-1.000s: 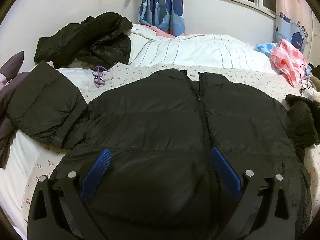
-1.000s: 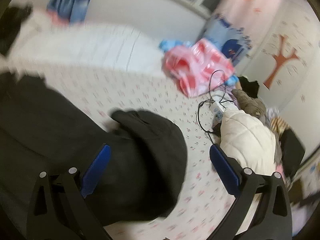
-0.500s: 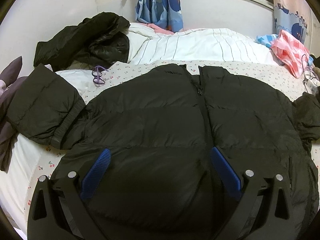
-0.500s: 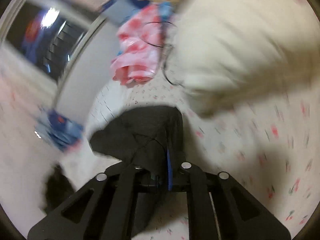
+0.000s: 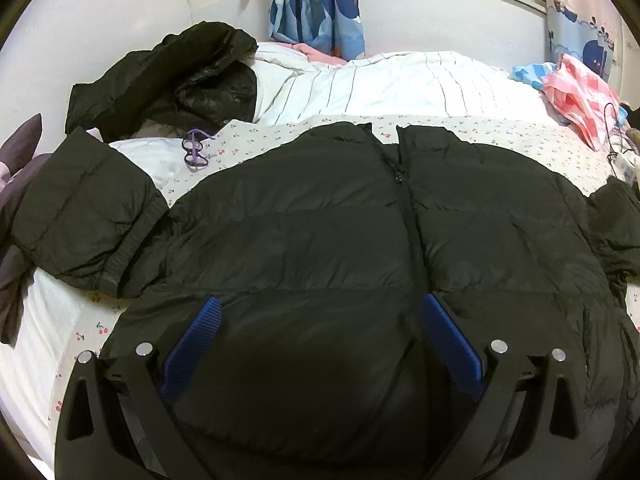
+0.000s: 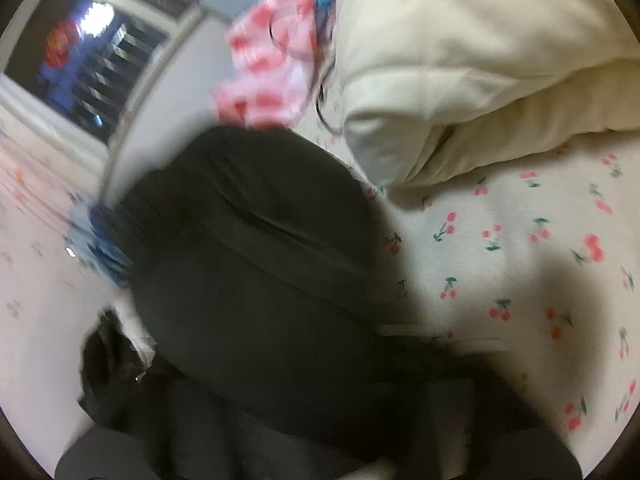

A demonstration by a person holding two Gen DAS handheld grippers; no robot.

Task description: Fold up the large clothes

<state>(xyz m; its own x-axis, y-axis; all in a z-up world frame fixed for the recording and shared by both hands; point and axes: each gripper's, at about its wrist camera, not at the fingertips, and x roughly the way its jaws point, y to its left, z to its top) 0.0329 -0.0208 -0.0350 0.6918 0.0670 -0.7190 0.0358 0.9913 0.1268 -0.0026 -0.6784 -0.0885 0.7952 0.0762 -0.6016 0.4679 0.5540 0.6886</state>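
A large black puffer jacket (image 5: 340, 240) lies spread face up on the cherry-print bed sheet (image 5: 500, 140), zipper closed, its left sleeve (image 5: 84, 216) folded out to the left. My left gripper (image 5: 320, 336) is open and hovers over the jacket's lower middle. In the blurred right wrist view the jacket's right sleeve (image 6: 260, 260) fills the centre and hides my right gripper's fingers. The sleeve bunches up from where the gripper sits, so it appears shut on the sleeve.
Another black jacket (image 5: 172, 80) lies at the back left by a striped white duvet (image 5: 400, 84). Purple glasses (image 5: 195, 152) lie on the sheet. A pink checked bag (image 5: 580, 96) and cables lie at right. A cream padded garment (image 6: 480, 52) lies beside the sleeve.
My right gripper closed on the black sleeve and pulled it up close to the camera, turning as it went. My left gripper drifted slightly lower over the jacket and stayed open.
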